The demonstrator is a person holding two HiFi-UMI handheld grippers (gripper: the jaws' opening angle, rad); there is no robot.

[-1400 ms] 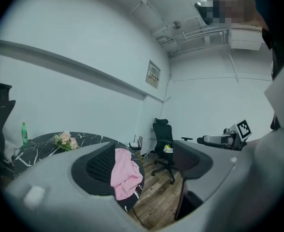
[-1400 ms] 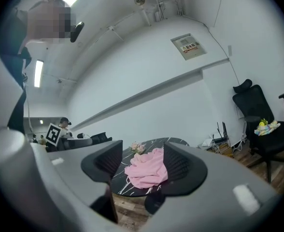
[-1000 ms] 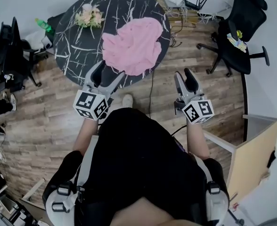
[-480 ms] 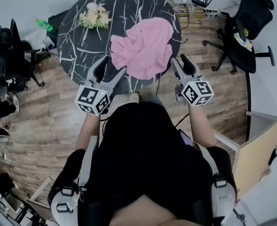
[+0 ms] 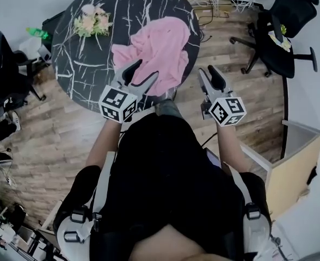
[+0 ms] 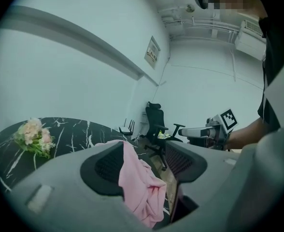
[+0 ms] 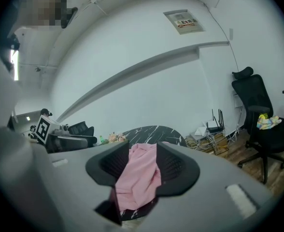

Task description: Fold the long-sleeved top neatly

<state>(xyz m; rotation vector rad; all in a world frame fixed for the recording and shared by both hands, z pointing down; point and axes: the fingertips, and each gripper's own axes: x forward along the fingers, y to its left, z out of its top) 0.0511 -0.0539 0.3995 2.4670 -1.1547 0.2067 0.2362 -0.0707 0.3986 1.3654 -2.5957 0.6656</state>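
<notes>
- The long-sleeved top, pink, lies crumpled on the round black marbled counter. It covers the counter from the centre out to the rim at about 4 o'clock in the head view.
- The left hand-held gripper is over the counter's 5 o'clock edge, its tips at the near hem of the top. Its jaws have just been closing but stand apart. In the left gripper view the pink cloth shows in the gap, and neither pad presses on it.
- The right hand-held gripper is beyond the rim at 4 o'clock, over the wooden floor. Its jaws have also just been closing and are apart, gripping nothing.
- A bunch of flowers sits on the counter at 10 o'clock.
</notes>
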